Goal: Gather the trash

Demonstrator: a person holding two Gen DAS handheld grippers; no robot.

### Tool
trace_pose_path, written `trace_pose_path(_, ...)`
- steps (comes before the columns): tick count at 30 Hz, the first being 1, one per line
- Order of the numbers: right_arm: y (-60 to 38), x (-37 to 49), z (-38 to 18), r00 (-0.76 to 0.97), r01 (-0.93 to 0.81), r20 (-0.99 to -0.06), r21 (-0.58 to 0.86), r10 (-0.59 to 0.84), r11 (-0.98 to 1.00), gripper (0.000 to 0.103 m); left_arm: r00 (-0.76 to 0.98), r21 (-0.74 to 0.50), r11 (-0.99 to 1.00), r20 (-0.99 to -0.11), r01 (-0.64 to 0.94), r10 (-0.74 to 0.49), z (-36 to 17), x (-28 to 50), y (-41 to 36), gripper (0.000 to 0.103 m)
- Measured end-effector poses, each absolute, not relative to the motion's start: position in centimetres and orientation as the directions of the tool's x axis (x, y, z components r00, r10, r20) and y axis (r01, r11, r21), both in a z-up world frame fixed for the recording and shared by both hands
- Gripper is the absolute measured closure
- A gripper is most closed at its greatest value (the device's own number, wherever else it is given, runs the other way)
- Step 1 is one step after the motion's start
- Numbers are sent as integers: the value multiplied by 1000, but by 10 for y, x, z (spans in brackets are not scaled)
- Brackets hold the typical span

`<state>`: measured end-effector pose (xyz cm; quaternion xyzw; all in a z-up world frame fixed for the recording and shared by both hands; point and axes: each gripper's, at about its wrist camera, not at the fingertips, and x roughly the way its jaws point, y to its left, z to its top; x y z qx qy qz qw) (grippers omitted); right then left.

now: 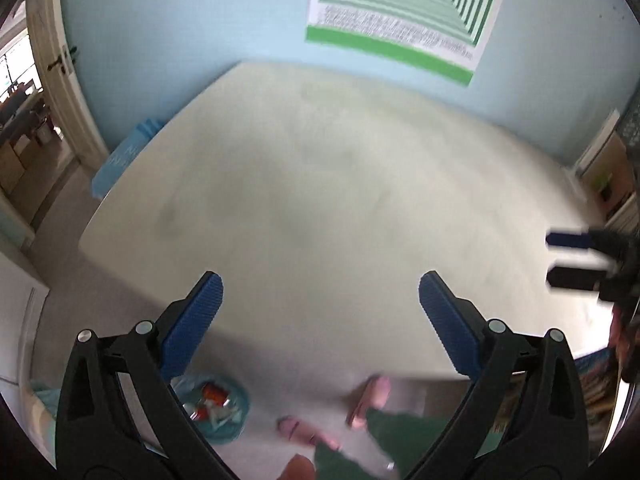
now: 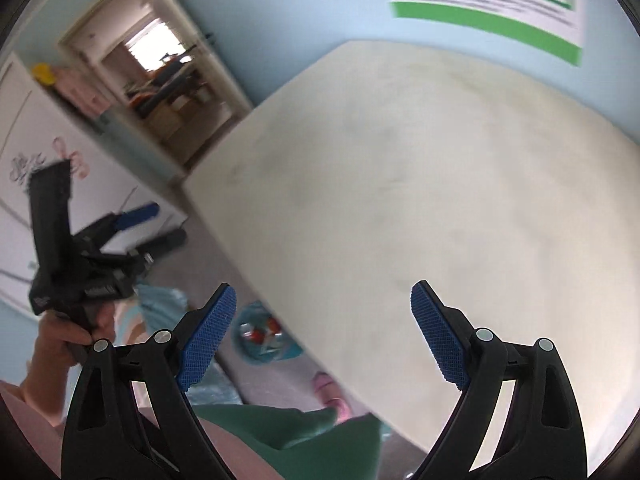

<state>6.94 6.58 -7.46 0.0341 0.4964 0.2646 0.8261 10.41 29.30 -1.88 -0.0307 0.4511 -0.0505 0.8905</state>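
A blue trash bag (image 1: 218,406) lies on the floor below the table's near left corner, holding red and white wrappers; it also shows in the right wrist view (image 2: 262,338). My left gripper (image 1: 320,294) is open and empty above the white table (image 1: 320,184) near its front edge. My right gripper (image 2: 323,304) is open and empty over the table (image 2: 440,184). The right gripper shows at the right edge of the left wrist view (image 1: 560,258), and the left gripper shows at the left of the right wrist view (image 2: 160,222), beyond the table's left side.
The person's feet in pink slippers (image 1: 370,400) and green trousers (image 1: 360,444) stand by the table's front edge. A green striped poster (image 1: 400,12) hangs on the blue wall. An open doorway (image 1: 28,120) is at the far left. Shelves (image 1: 612,172) stand at right.
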Motion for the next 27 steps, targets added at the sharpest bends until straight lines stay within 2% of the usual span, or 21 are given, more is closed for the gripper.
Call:
trace_pose_path(7, -10, 75, -78, 464, -332, -815, 203, 347, 921, 15, 642, 33, 990, -764, 134, -62, -8, 149, 205, 7)
trace_pose_path(18, -86, 95, -74, 564, -179, -798, 135, 214, 975, 15, 666, 32, 965, -730, 259, -155, 0, 191, 112, 7)
trace_pose_path(27, -104, 94, -67, 613, 45, -789, 94, 47, 995, 15, 655, 52, 926, -722, 375, -224, -3, 225, 71, 7)
